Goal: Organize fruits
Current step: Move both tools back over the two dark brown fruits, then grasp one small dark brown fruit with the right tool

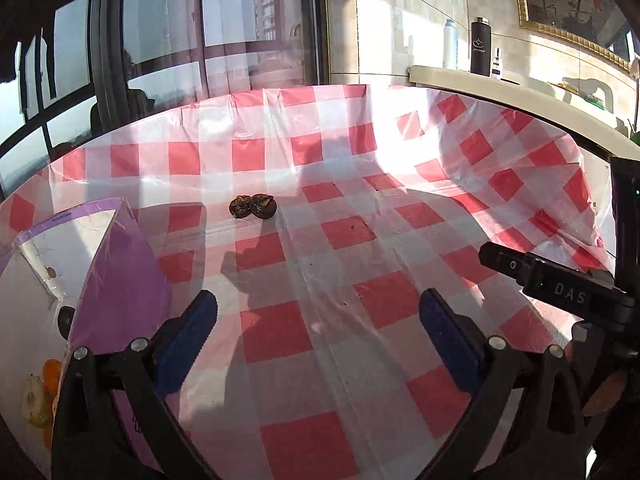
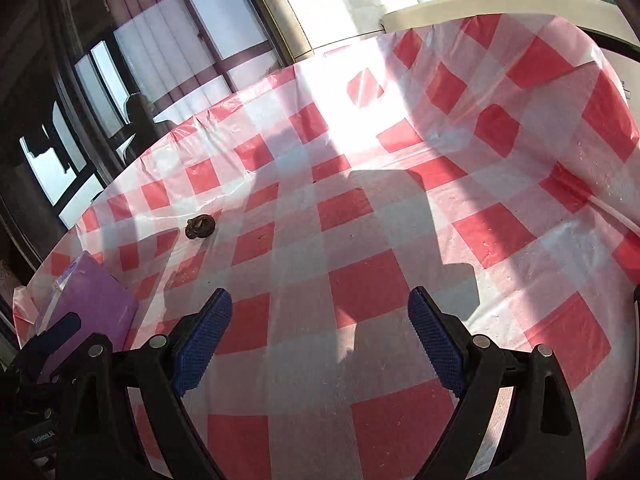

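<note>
We see the left gripper (image 1: 318,320) with its blue-padded fingers (image 1: 188,340) spread wide and nothing between them, hovering over the red-and-white checked plastic tablecloth (image 1: 360,232), and the two dark brown wrinkled dried fruits (image 1: 253,206) sit touching each other left of centre in the left wrist view. The right gripper (image 2: 320,320) is wide apart and empty too, with those fruits small at its centre left, well beyond the fingertips. At lower left lies the purple-edged clear plastic zip bag (image 1: 120,264), orange and pale fruit pieces (image 1: 42,390) showing at its near end
</note>
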Demonstrator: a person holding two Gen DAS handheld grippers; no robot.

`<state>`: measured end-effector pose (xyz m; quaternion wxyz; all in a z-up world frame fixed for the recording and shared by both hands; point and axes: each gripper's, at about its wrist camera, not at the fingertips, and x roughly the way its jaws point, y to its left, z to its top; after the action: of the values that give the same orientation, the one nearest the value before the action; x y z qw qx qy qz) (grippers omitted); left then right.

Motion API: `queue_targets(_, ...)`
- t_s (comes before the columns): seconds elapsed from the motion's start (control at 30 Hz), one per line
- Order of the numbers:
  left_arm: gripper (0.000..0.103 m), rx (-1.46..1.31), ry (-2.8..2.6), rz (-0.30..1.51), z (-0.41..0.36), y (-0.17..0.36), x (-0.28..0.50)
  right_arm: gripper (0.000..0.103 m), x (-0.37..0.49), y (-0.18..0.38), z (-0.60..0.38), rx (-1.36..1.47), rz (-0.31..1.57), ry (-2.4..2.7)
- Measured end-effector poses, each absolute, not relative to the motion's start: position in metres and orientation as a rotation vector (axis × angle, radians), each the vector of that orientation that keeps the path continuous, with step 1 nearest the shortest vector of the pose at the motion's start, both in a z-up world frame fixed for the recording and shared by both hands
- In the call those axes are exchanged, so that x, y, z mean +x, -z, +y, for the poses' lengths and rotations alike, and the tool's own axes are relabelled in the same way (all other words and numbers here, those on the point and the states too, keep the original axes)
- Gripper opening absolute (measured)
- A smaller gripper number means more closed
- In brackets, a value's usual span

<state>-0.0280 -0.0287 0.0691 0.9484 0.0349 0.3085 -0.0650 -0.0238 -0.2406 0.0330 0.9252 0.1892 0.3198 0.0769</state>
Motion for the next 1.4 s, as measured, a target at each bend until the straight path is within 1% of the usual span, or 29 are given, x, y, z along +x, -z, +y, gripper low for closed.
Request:
queue_targets(0.13, 0.101, -0.004, 0.084, 0.751, -0.01, -0.041, 0.019, 0.087, 0.006, -0.03, -0.238, 0.355, 0.669, -0.167)
queue_targets(0.3, 0.101, -0.03, 0.099, 0.844, -0.001, -0.016, 0.034, 0.087, 0.063, -0.032, -0.205, 0.292, 0.709, -0.239)
queue_targets(0.47, 0.101, -0.125, 0.102, 0.813, 0.014, -0.016, 0.032, 0.087, 0.122, -0.036, -0.142, 0.109, 0.759, -0.369)
queue_targets(0.7, 0.101, -0.16, 0.055, 0.792, 0.02, -0.02, 0.032, 0.086, 0.189, -0.027, -0.051, -0.109, 0.848, -0.611)
queue_targets(0.77, 0.101, -0.171, 0.058, 0.789, 0.021, -0.021, 0.032, 0.078, 0.201, -0.024, -0.036, -0.143, 0.863, -0.646)
queue_targets(0.8, 0.101, -0.17, 0.058, 0.789, 0.021, -0.021, 0.032, 0.077, 0.207, -0.023, -0.031, -0.157, 0.872, -0.651)
queue_targets(0.83, 0.101, -0.169, 0.056, 0.79, 0.02, -0.021, 0.032, 0.072, 0.213, -0.021, -0.026, -0.171, 0.882, -0.653)
queue_targets(0.93, 0.101, -0.172, 0.055, 0.788, 0.02, -0.021, 0.032, 0.071, 0.219, -0.02, -0.017, -0.213, 0.871, -0.665)
queue_targets(0.97, 0.101, -0.174, 0.056, 0.788, 0.021, -0.022, 0.032, 0.069, 0.219, -0.02, -0.015, -0.224, 0.868, -0.667)
queue_targets(1.0, 0.101, -0.175, 0.057, 0.788, 0.021, -0.022, 0.031, 0.064, 0.218, -0.02, -0.013, -0.24, 0.861, -0.67)
queue_targets(1.07, 0.101, -0.18, 0.058, 0.788, 0.021, -0.022, 0.031, 0.041, 0.211, -0.021, -0.01, -0.284, 0.836, -0.679)
queue_targets(1.2, 0.101, -0.184, 0.06, 0.79, 0.022, -0.021, 0.032, 0.04, 0.182, -0.027, -0.024, -0.295, 0.816, -0.657)
queue_targets(1.4, 0.101, -0.185, 0.065, 0.789, 0.022, -0.022, 0.032, 0.04, 0.118, -0.045, -0.119, -0.034, 0.725, -0.523)
